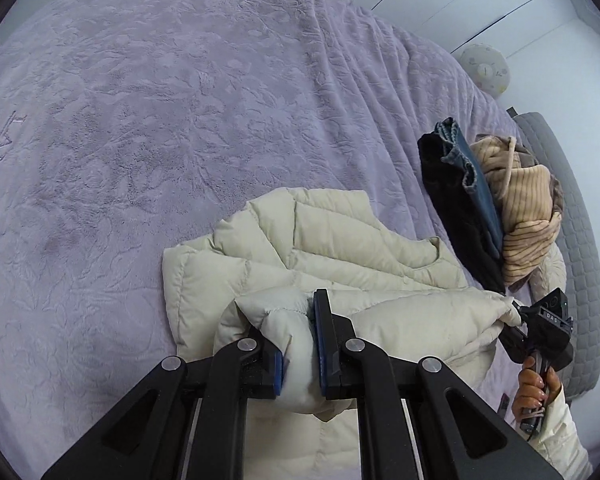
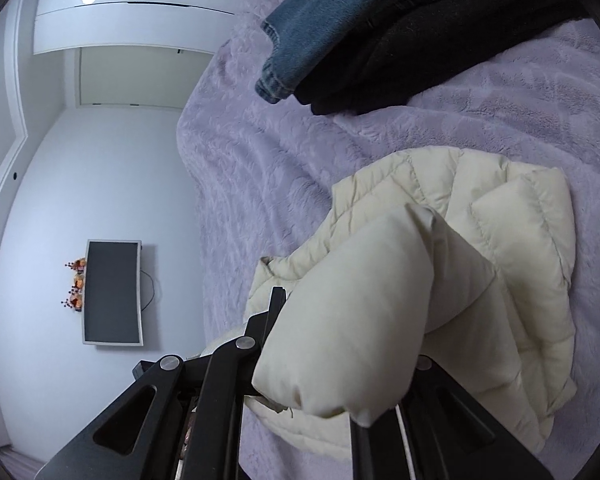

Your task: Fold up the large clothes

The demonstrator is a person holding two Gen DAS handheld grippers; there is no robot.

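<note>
A cream puffer jacket (image 1: 332, 248) lies partly folded on a lilac bedspread (image 1: 160, 120). My left gripper (image 1: 300, 344) is shut on a puffy fold of the jacket's near edge, which bulges between the blue pads. My right gripper (image 1: 518, 314) shows at the right of the left wrist view, pinching the jacket's right corner. In the right wrist view the jacket (image 2: 480, 240) drapes over the right gripper (image 2: 340, 344) and hides its right finger; the left finger (image 2: 274, 312) shows.
A pile of folded clothes lies beyond the jacket: black garment (image 1: 456, 204), blue jeans (image 1: 476, 184), beige striped knit (image 1: 528, 208). A grey quilted edge (image 1: 572, 216) runs along the bed's right. A wall monitor (image 2: 112, 292) and white cupboards (image 2: 140, 8) show left.
</note>
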